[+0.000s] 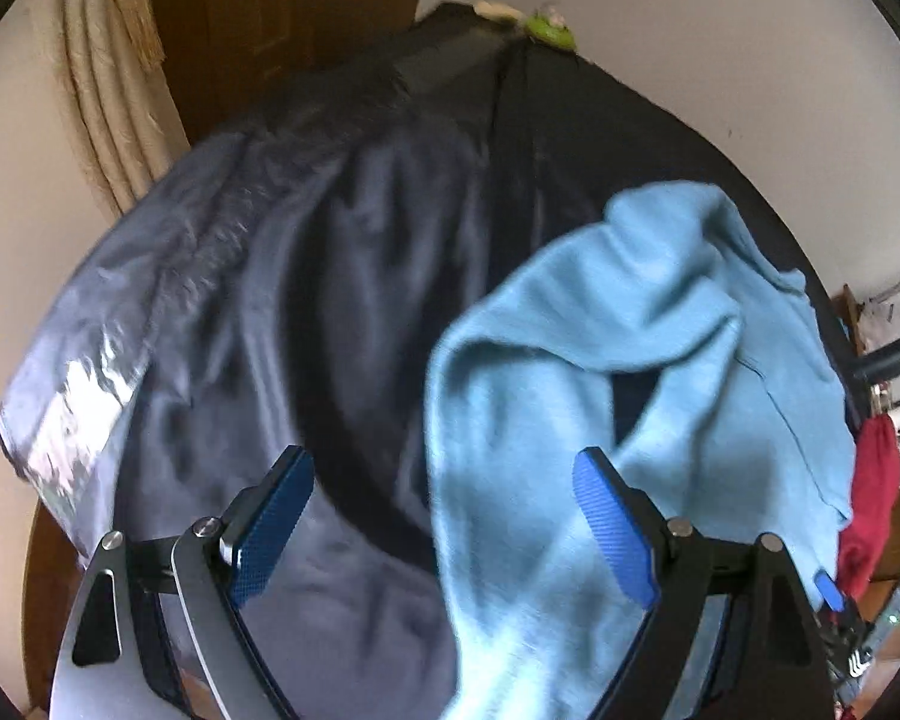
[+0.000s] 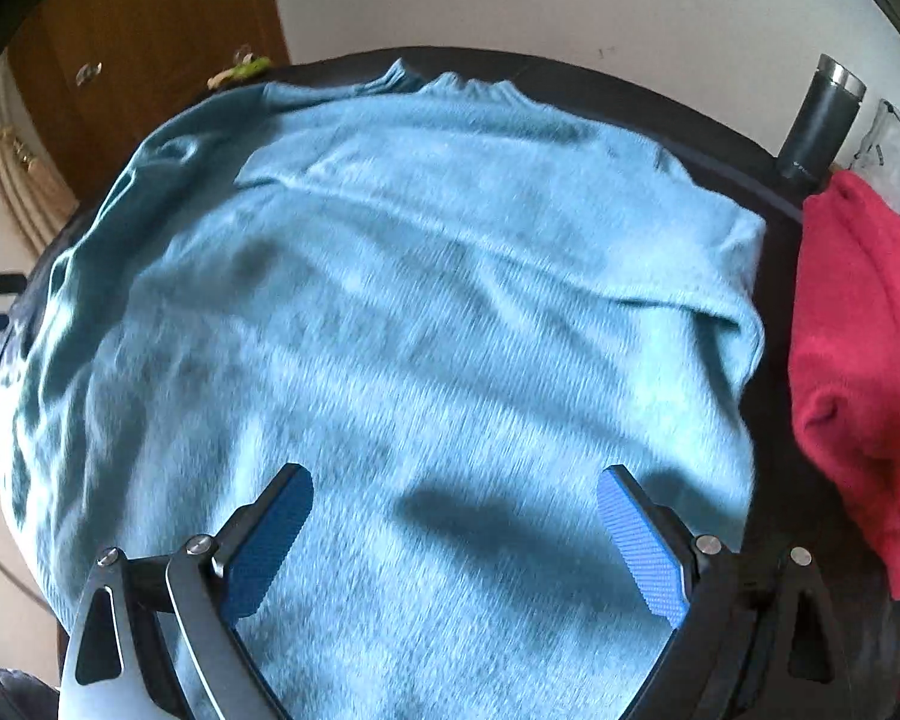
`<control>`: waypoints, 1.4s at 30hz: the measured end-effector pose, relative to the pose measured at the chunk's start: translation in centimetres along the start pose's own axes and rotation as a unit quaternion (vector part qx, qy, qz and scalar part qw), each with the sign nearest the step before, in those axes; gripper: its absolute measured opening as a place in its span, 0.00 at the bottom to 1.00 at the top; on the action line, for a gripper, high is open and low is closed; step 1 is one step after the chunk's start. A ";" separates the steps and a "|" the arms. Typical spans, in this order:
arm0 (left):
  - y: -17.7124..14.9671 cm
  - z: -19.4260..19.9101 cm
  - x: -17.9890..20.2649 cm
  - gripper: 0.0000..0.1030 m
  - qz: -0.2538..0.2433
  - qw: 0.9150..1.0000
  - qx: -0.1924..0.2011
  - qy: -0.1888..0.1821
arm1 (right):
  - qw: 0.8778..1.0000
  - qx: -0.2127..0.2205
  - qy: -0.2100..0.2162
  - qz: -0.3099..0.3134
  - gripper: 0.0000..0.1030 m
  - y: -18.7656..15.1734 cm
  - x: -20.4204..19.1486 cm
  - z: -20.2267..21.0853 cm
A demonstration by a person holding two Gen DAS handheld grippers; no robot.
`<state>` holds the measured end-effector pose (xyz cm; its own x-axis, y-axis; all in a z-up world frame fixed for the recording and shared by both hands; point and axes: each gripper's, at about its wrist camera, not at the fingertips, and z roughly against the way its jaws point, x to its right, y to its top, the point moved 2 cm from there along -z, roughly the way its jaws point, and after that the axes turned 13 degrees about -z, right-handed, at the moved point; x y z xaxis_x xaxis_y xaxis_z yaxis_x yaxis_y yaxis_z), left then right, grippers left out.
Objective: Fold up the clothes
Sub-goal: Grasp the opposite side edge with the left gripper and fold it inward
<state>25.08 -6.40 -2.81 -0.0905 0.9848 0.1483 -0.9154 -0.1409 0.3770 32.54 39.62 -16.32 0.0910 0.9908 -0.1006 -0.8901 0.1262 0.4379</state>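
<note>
Light blue sweater (image 2: 402, 324) spread flat over dark surface (image 2: 774, 276), neckline toward far edge, covering most of it; one bunched sleeve (image 1: 618, 324) draped toward left side. Dark navy garment (image 1: 306, 276) lying crumpled on left part. Red cloth (image 2: 858, 348) heaped at right edge, dark bottle (image 2: 816, 126) beside it at far right corner. Left hand-held gripper (image 1: 444, 516) spread apart, empty, over navy garment and sleeve. Right hand-held gripper (image 2: 456, 534) spread apart, empty, above sweater's near hem.
</note>
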 end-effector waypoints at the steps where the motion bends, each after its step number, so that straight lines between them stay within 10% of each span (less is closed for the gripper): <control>1: 0.0 -0.2 -0.1 0.88 -0.004 1.000 0.003 0.000 | 1.000 -0.002 -0.002 0.002 0.94 -0.2 0.0 0.0; 14: 1.0 -4.3 4.5 0.77 -0.079 0.997 0.006 0.020 | 1.000 -0.021 -0.022 -0.001 0.94 -2.3 0.6 -0.4; 22: 1.5 -3.0 4.3 0.15 -0.049 0.999 -0.001 0.024 | 0.999 -0.020 -0.026 0.001 0.94 -2.1 0.4 -1.0; 25: 1.6 -1.4 3.9 0.06 -0.033 0.999 0.013 0.007 | 1.000 -0.017 -0.023 -0.001 0.96 -1.9 0.4 -1.2; 42: 7.4 11.8 -1.3 0.06 0.000 0.981 0.178 0.079 | 1.000 0.000 -0.015 0.001 0.99 -2.6 1.1 -0.9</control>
<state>23.09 -9.94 10.60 -0.1755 0.9844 0.0152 -0.7235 -0.1394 0.6761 34.55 40.37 -18.41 0.1024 0.9921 -0.0726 -0.8903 0.1240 0.4381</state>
